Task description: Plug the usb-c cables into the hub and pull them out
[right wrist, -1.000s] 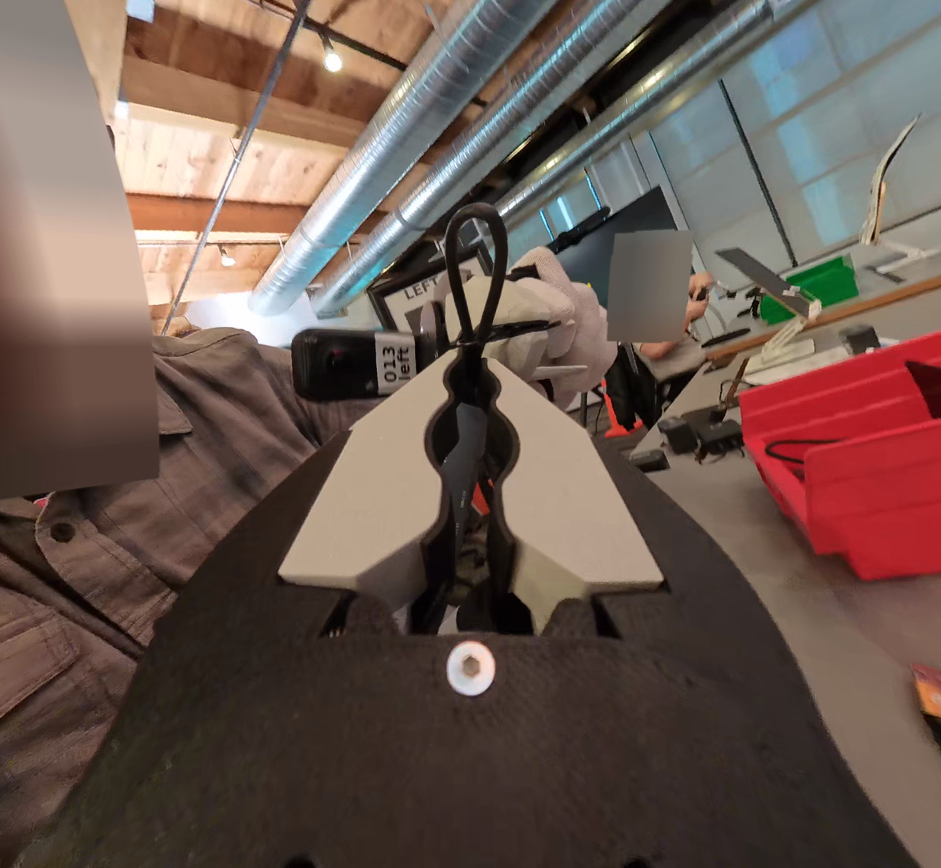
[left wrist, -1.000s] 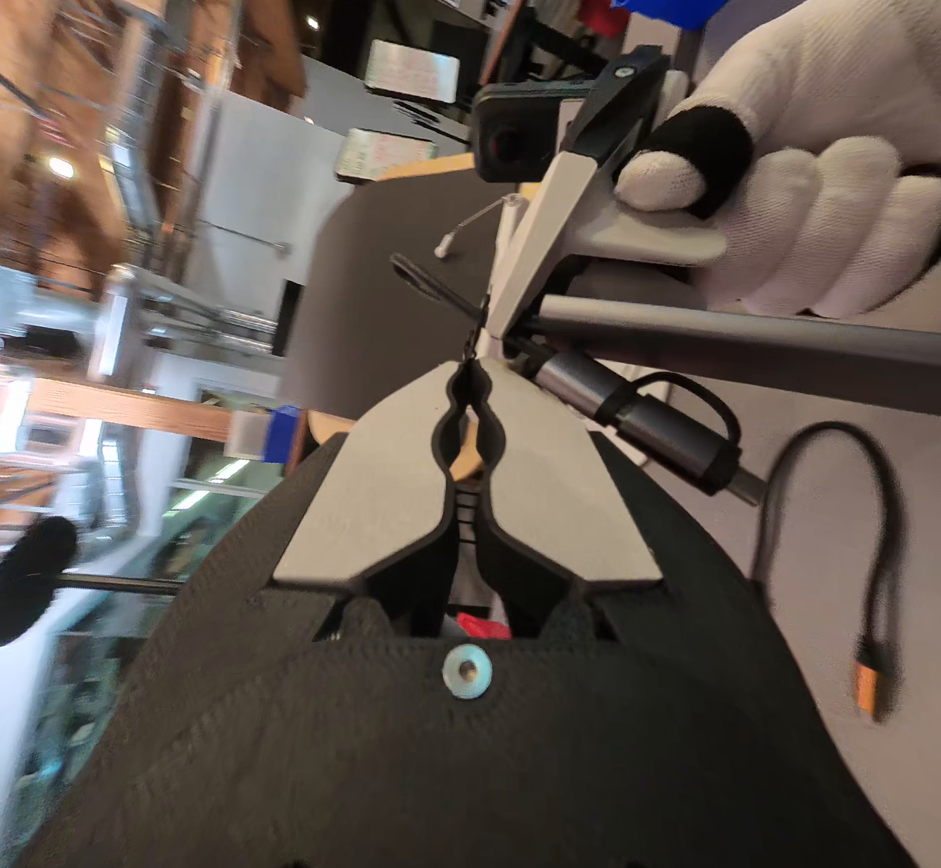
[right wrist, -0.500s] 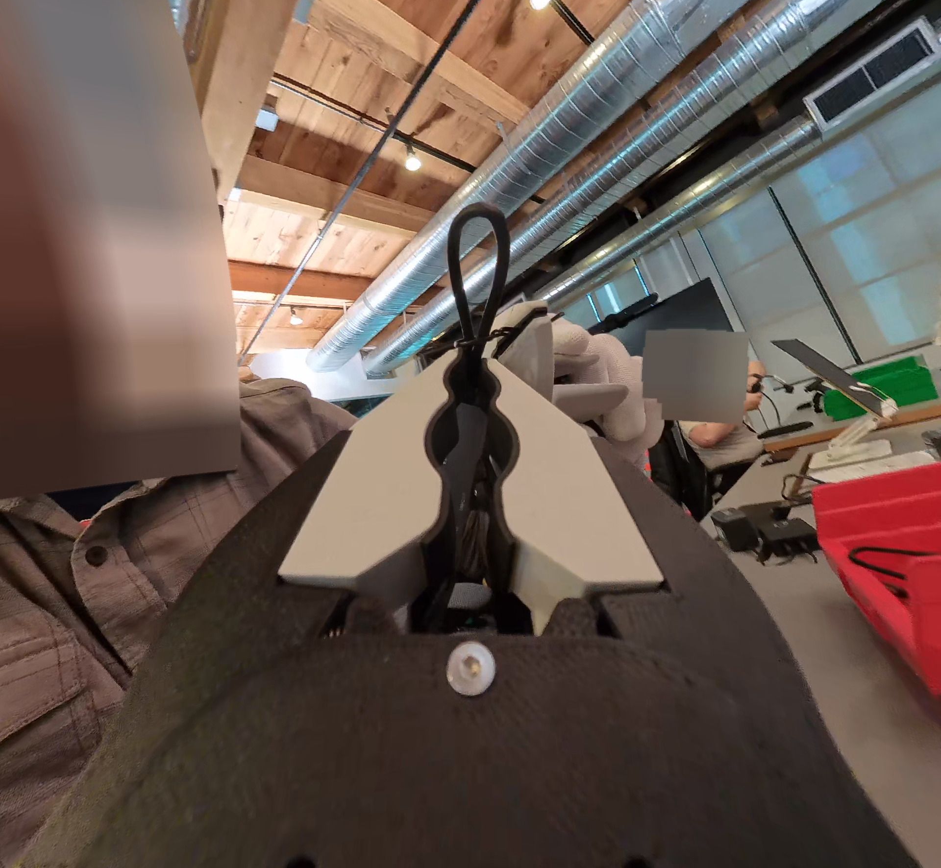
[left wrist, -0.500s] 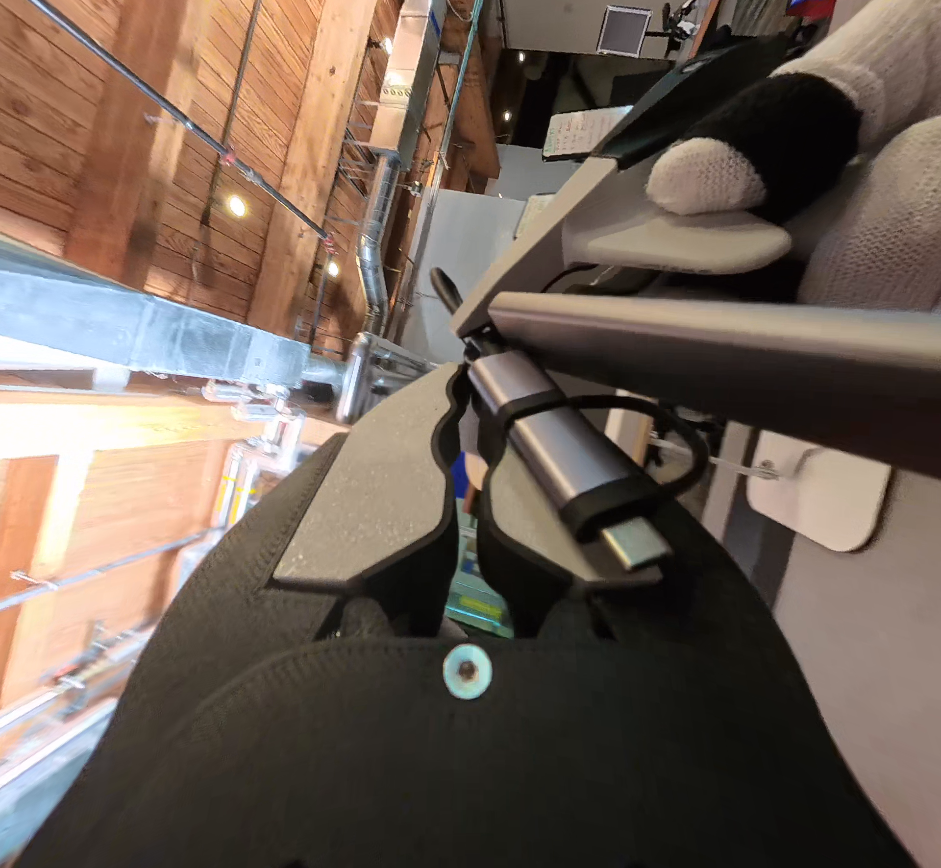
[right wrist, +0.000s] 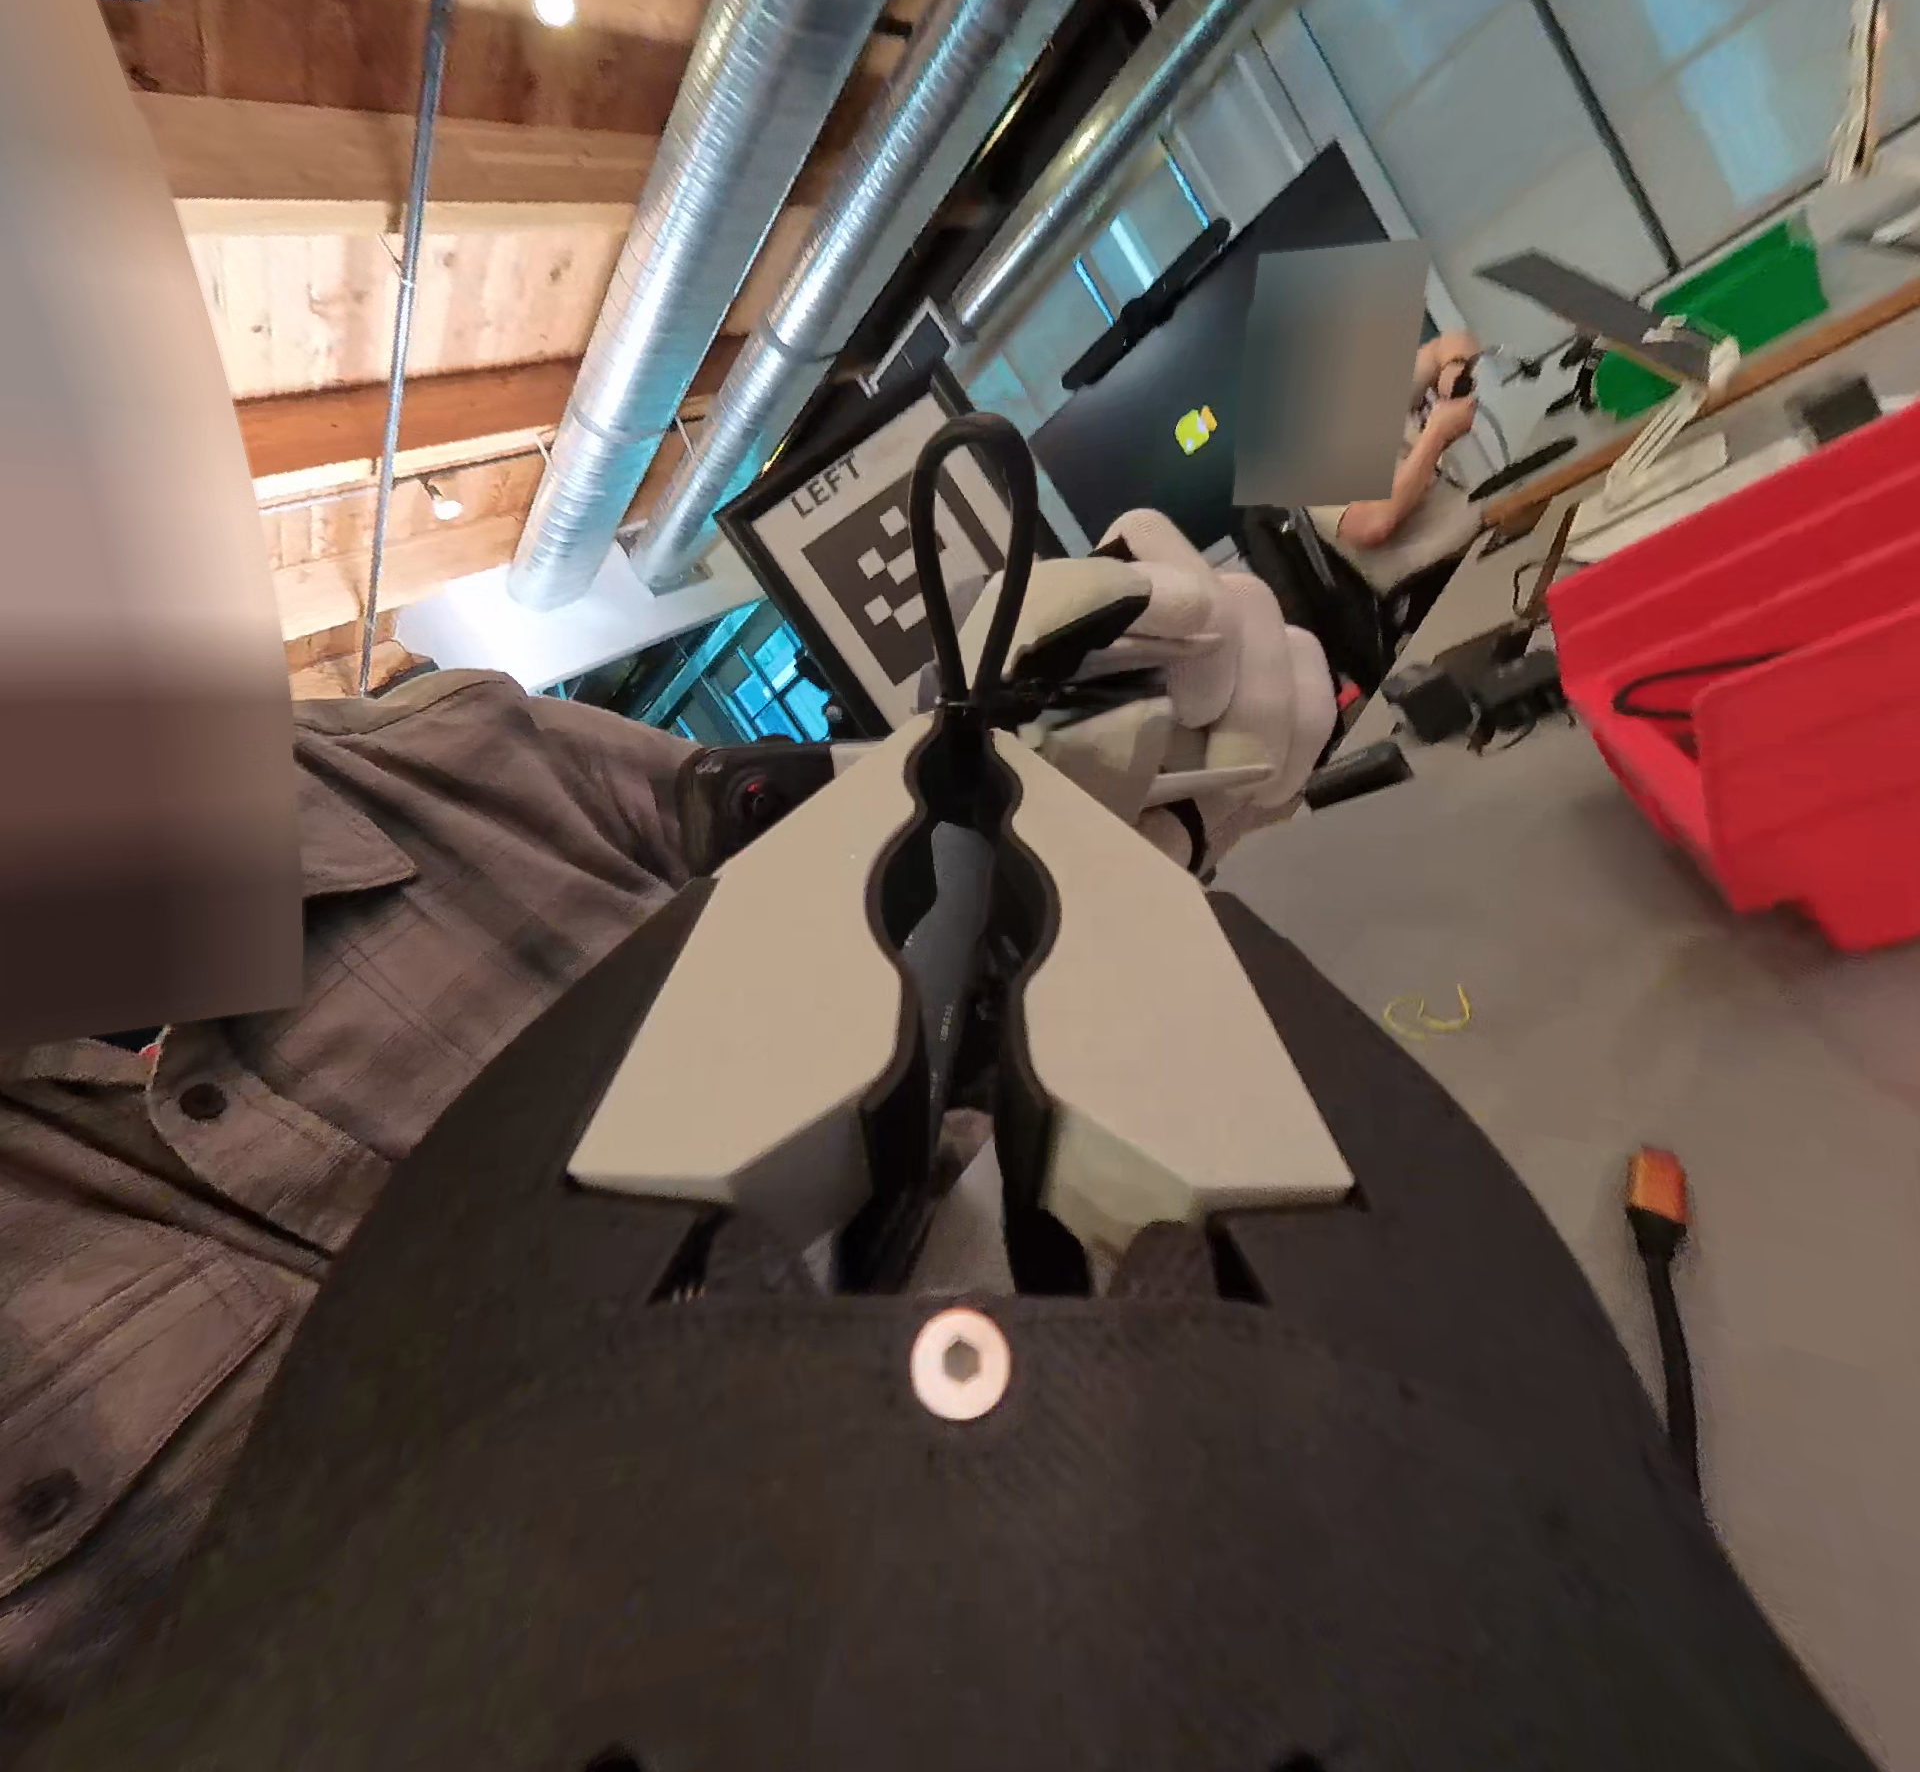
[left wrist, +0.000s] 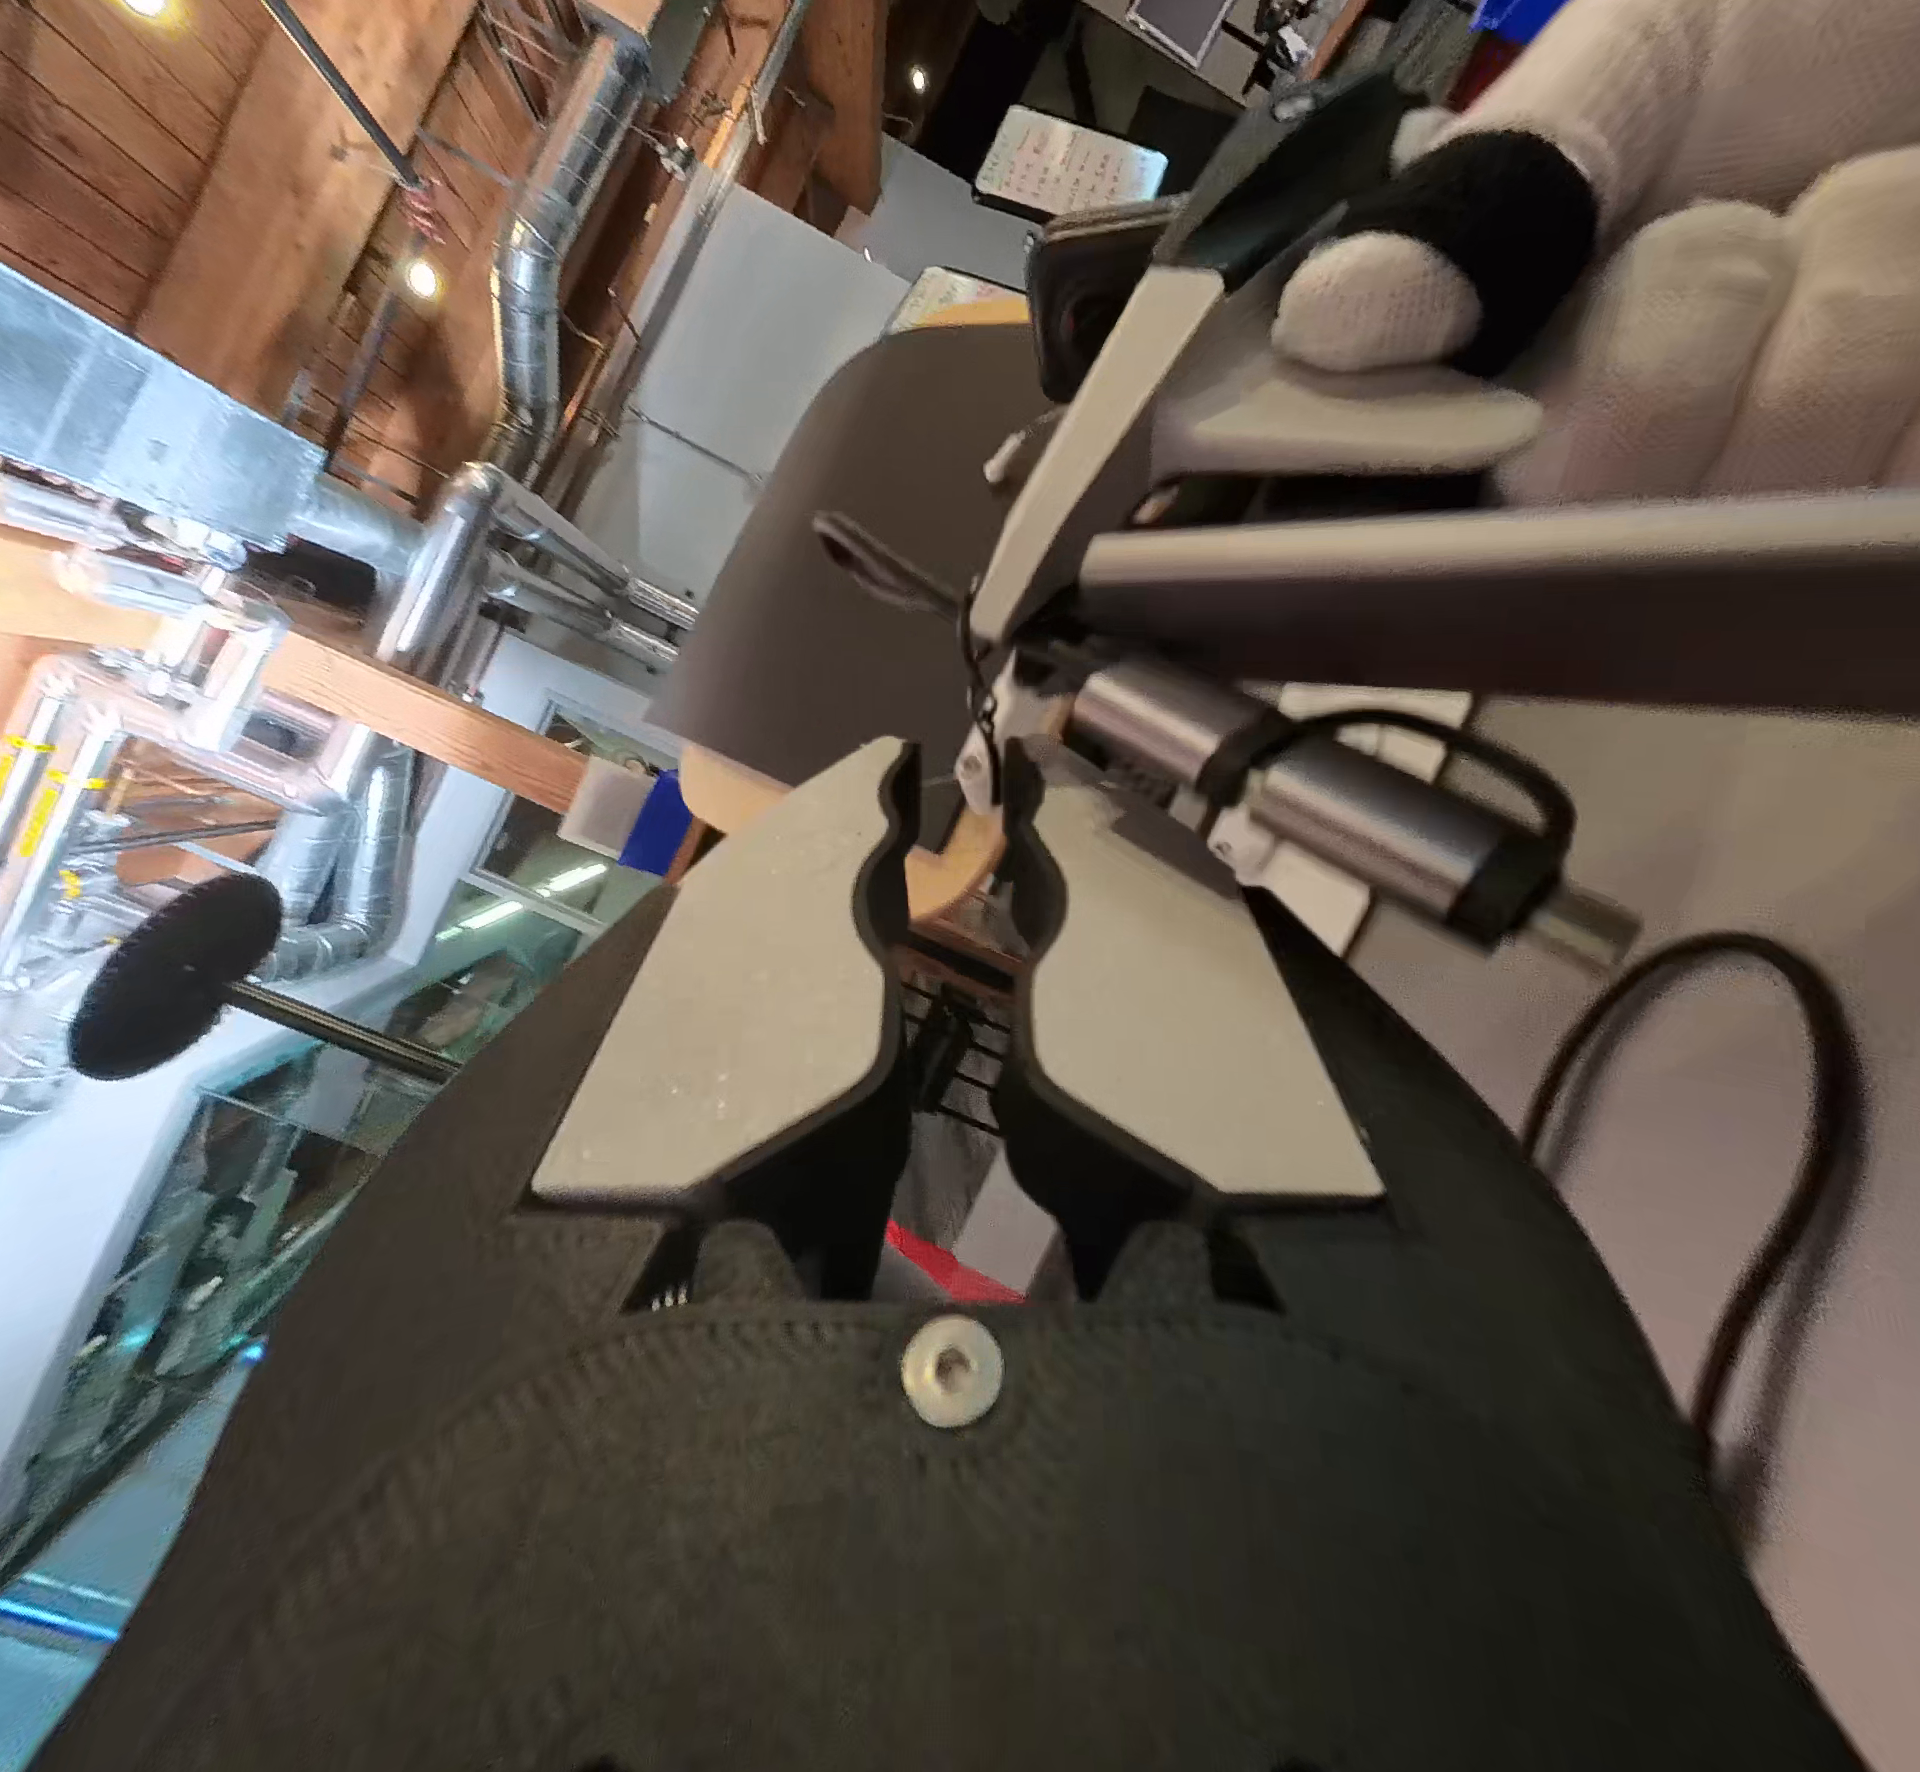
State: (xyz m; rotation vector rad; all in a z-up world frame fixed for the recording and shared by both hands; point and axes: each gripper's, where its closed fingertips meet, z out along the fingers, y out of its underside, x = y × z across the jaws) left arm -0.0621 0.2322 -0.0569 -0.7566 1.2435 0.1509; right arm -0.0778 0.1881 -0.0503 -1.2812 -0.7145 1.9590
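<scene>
The hub (left wrist: pixel 1507 610), a grey slab, sits clamped in our right gripper (right wrist: pixel 961 735), whose fingers close on it, its looped black cable (right wrist: pixel 971 559) poking past the tips. Our left gripper (left wrist: pixel 961 777) stands slightly parted and empty, just below the hub's grey plug (left wrist: pixel 1351 808). An orange-tipped cable (right wrist: pixel 1657 1213) lies on the grey table (right wrist: pixel 1558 1047).

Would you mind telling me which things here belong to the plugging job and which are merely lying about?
Job:
hub, clamped in right gripper
grey plug
orange-tipped cable
left gripper, open

Lying about:
red bin
yellow wire scrap
green bin
</scene>
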